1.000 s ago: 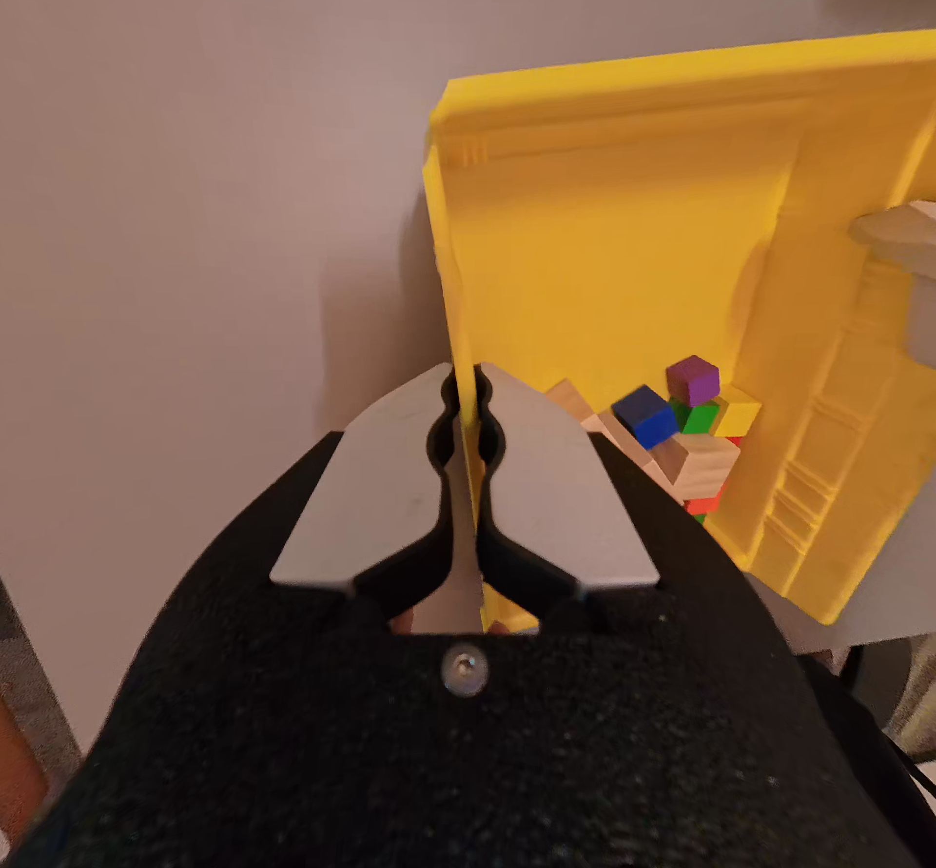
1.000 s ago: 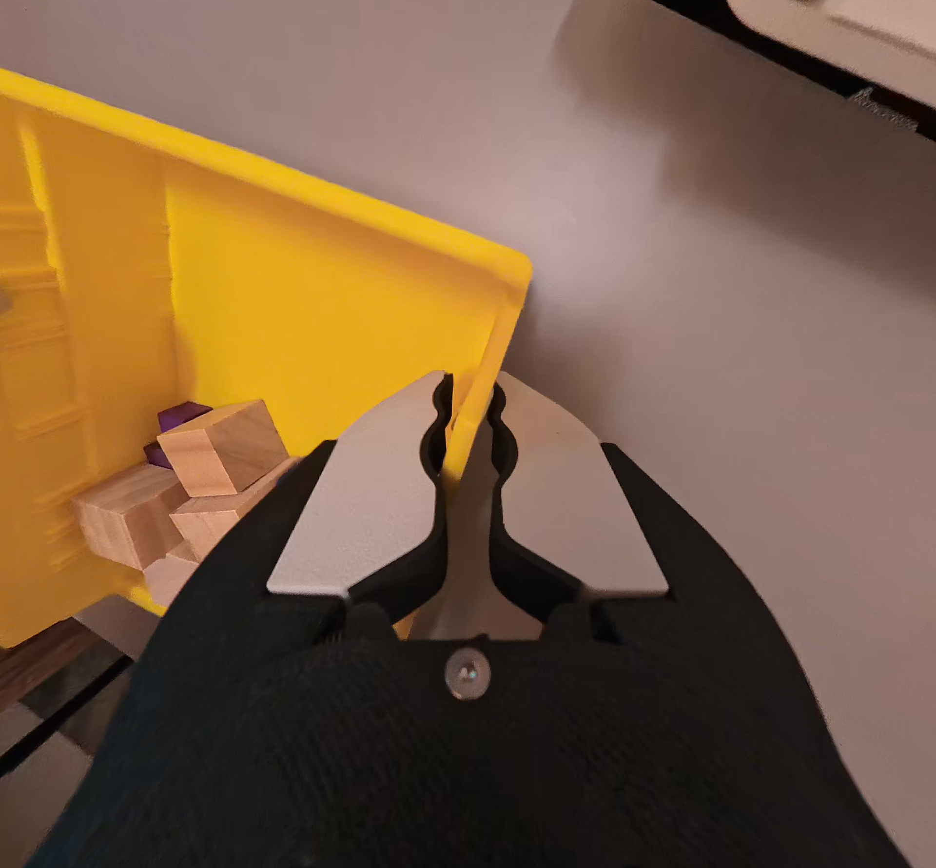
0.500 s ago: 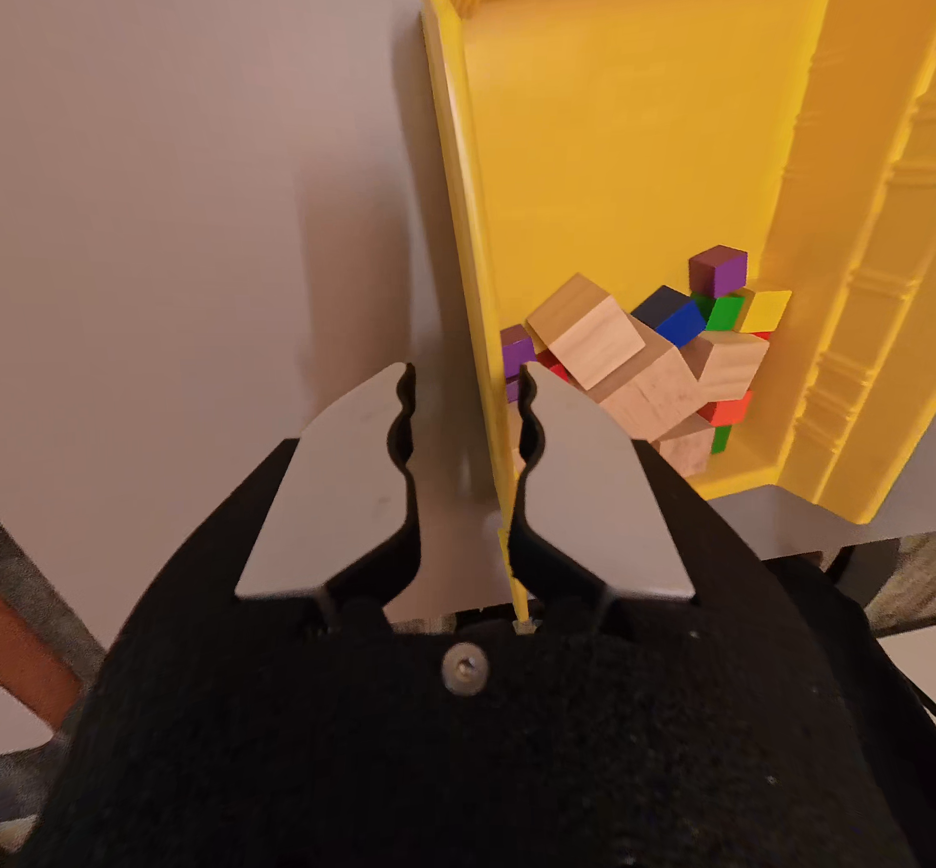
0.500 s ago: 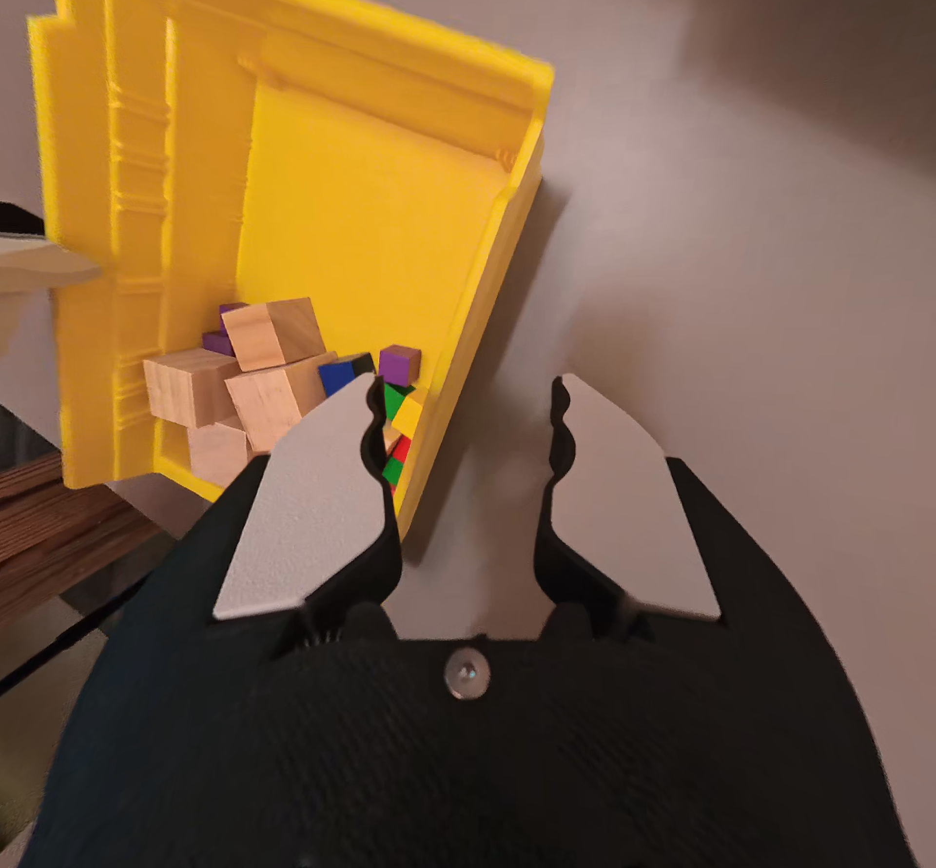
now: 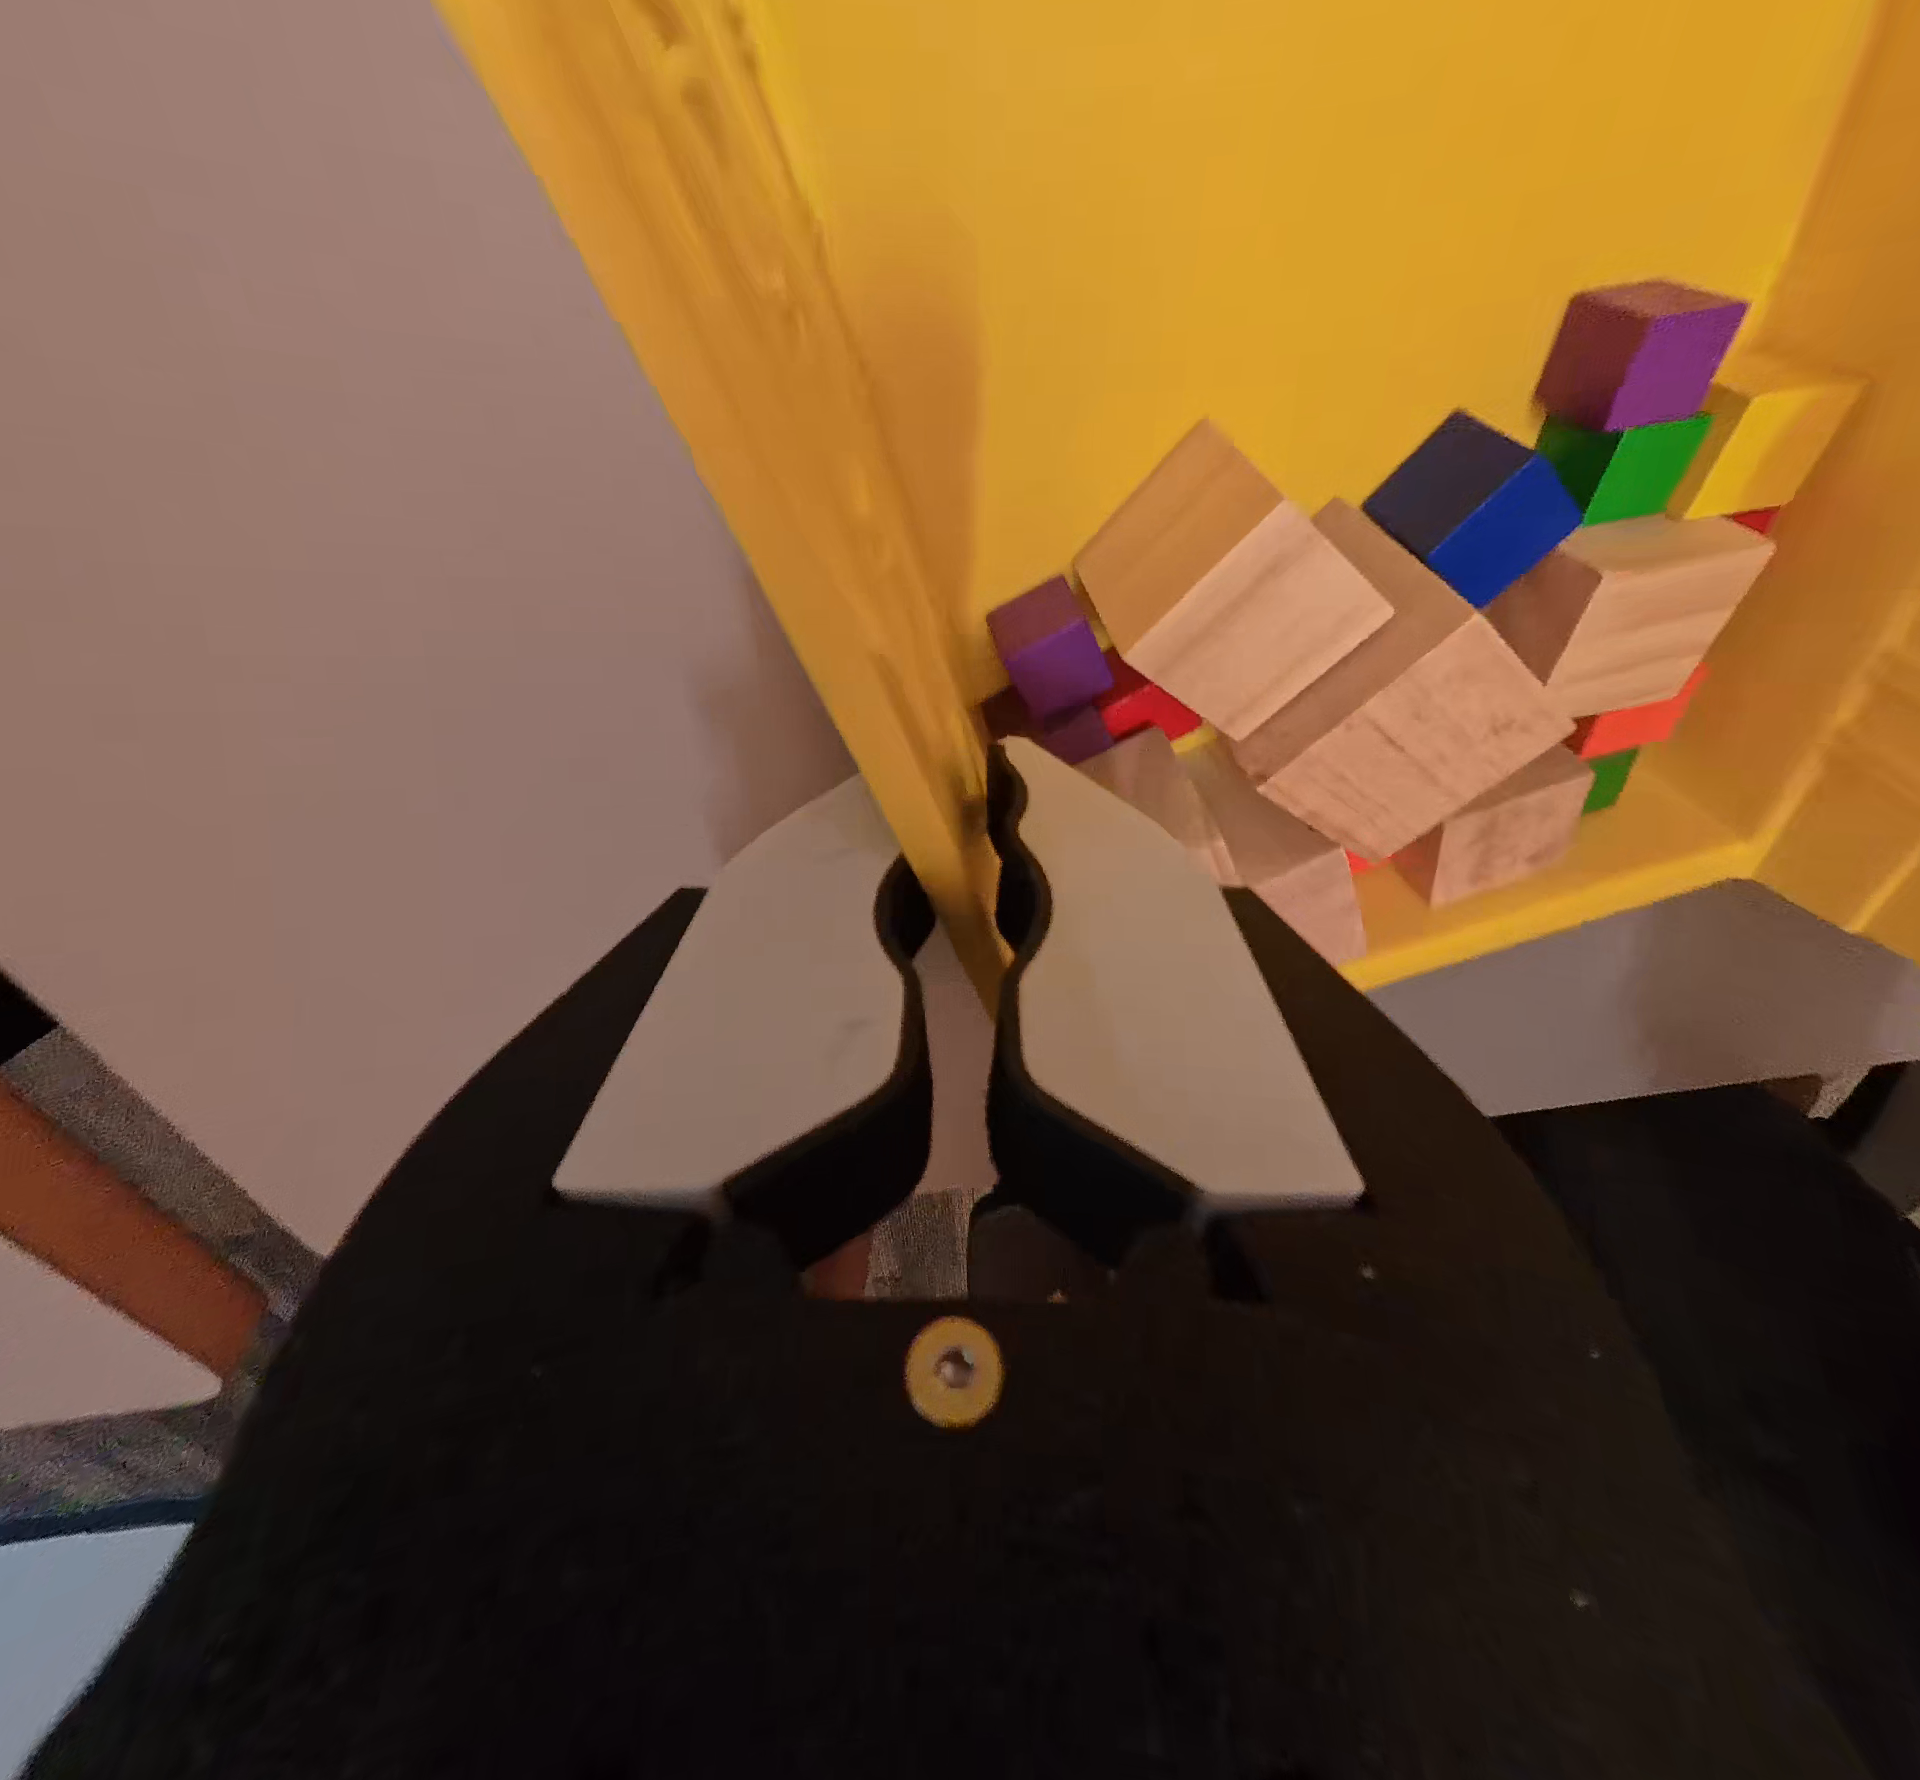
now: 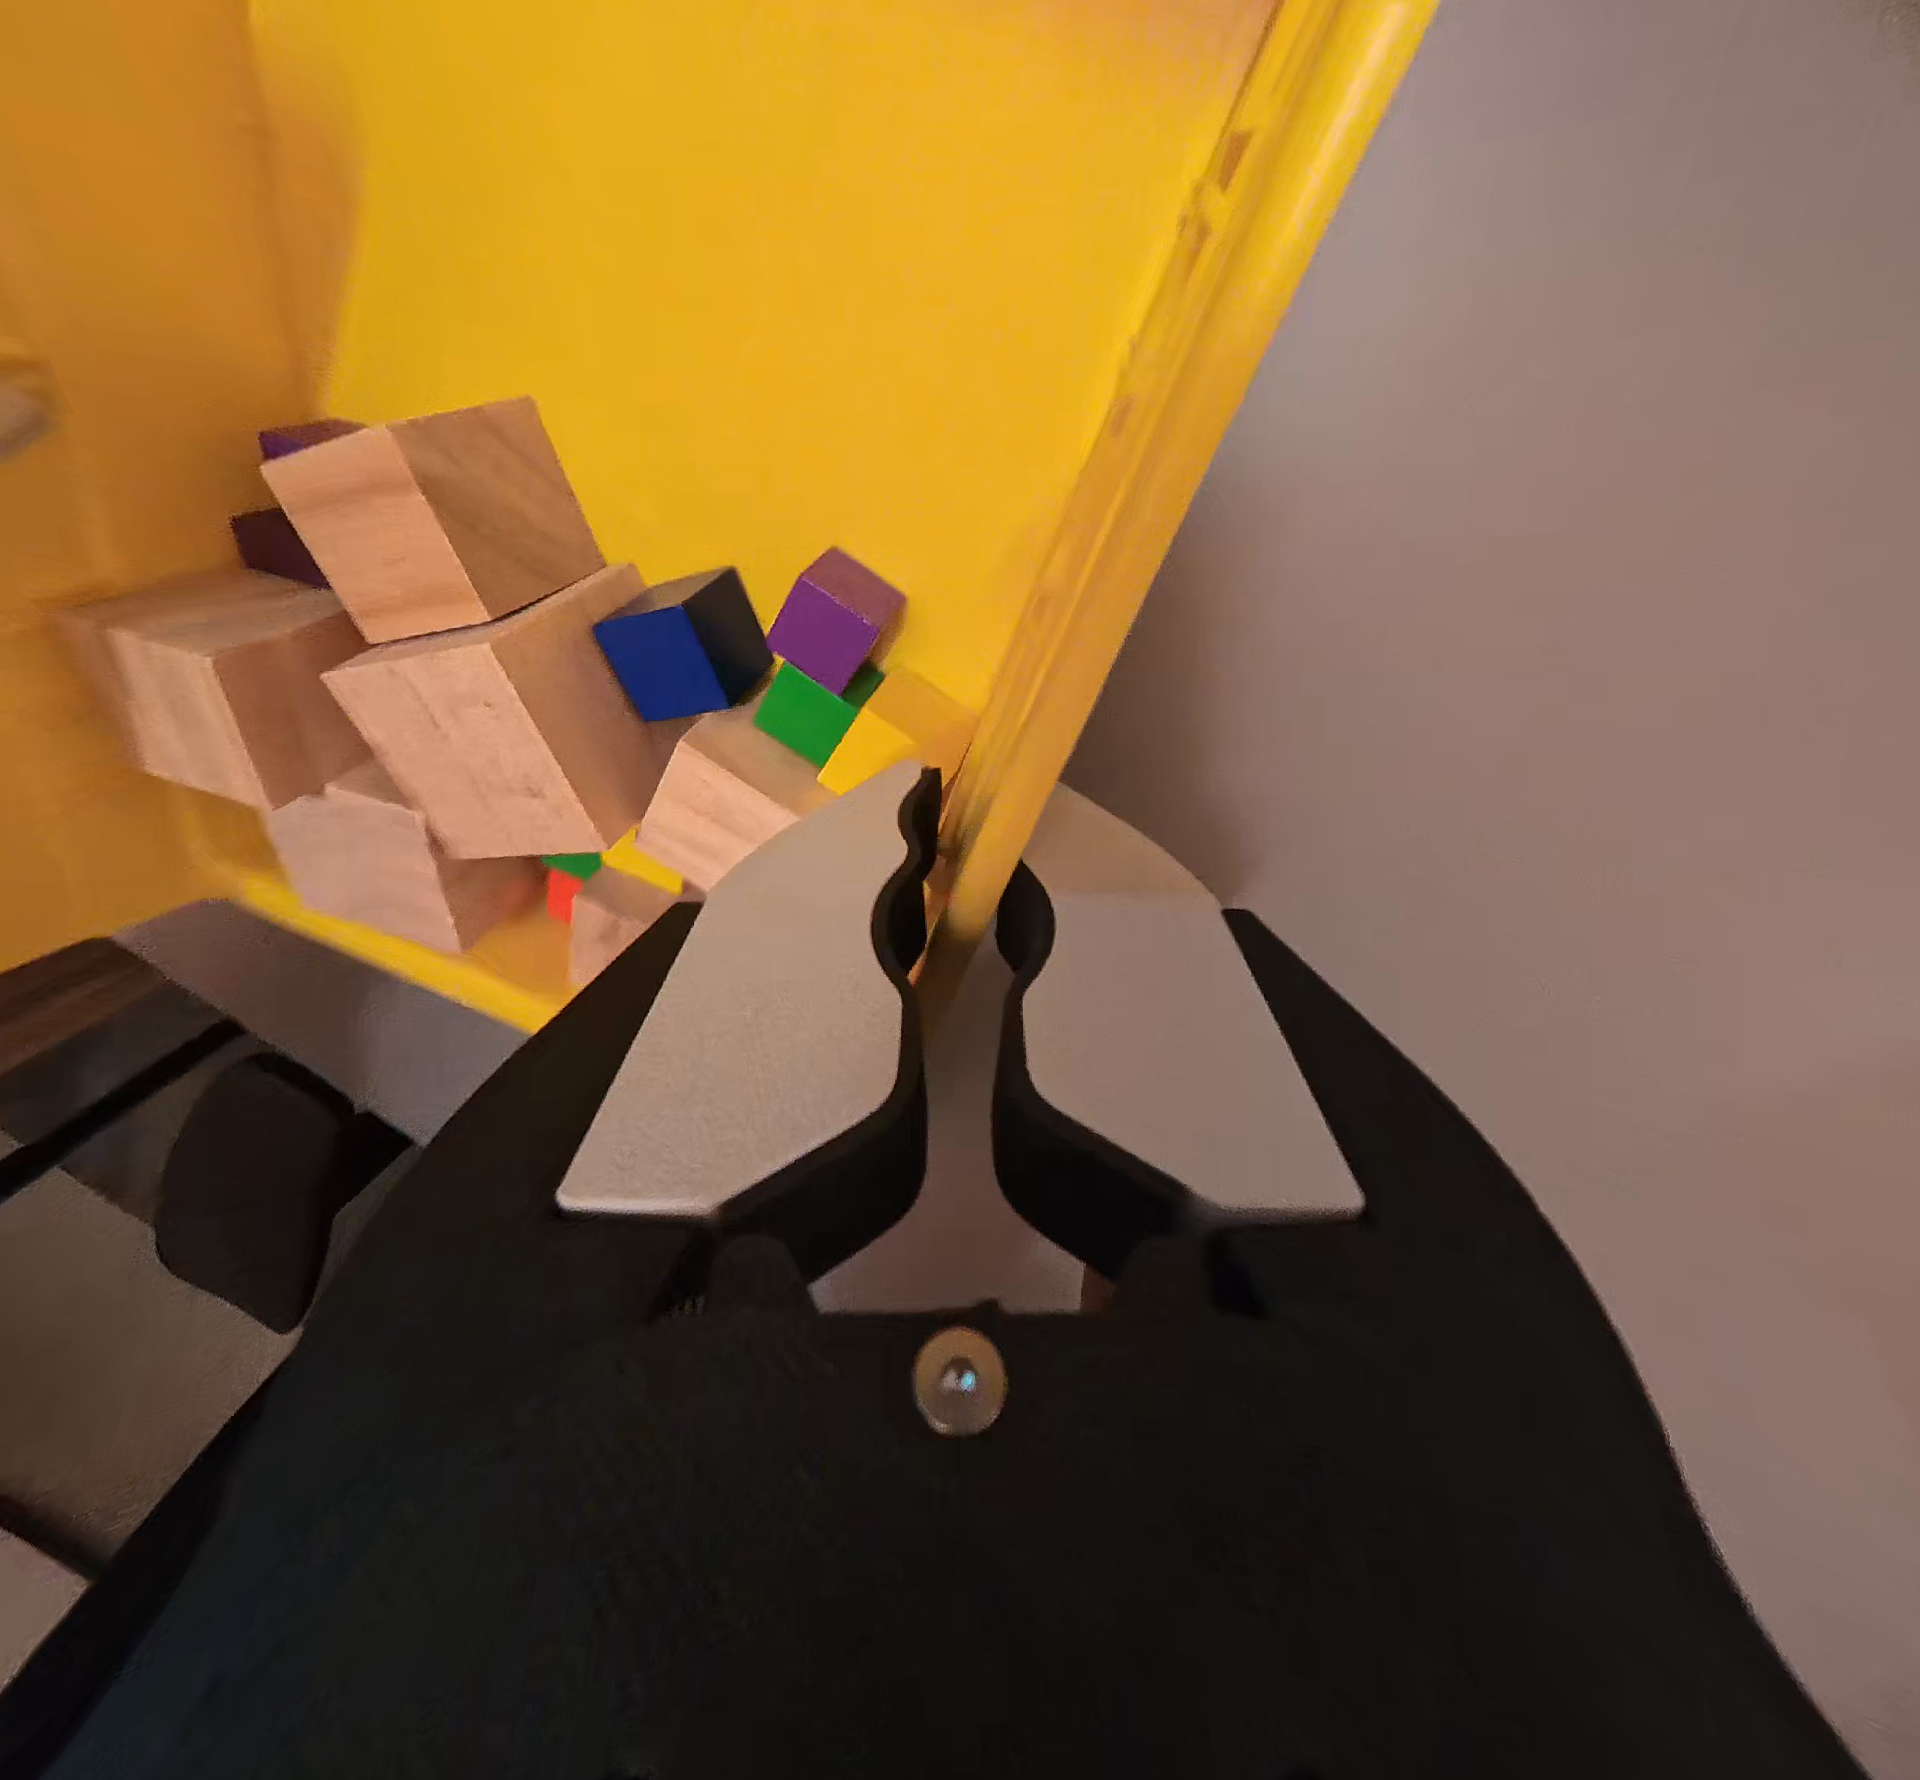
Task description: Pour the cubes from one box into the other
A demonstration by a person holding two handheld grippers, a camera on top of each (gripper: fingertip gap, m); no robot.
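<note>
A yellow box (image 5: 1299,172) lies on the grey table (image 5: 312,483) with its near end at the table's front edge. Wooden and coloured cubes (image 5: 1351,691) are piled against its near wall. My left gripper (image 5: 982,774) is shut on the box's left side wall, close to the near corner. In the right wrist view the same box (image 6: 727,172) and cubes (image 6: 488,722) show. My right gripper (image 6: 951,795) is shut on the right side wall near its corner. No second box is in view.
The table's front edge runs just below the box (image 5: 1558,1024). Past it are carpet and an orange-brown strip (image 5: 104,1211) at the lower left, and a dark rounded object (image 6: 249,1180) under the table edge in the right wrist view.
Both grippers let go of the side walls, opened, moved toward the box's near end, and have shut again on the same walls lower down. The cubes look larger and closer.
</note>
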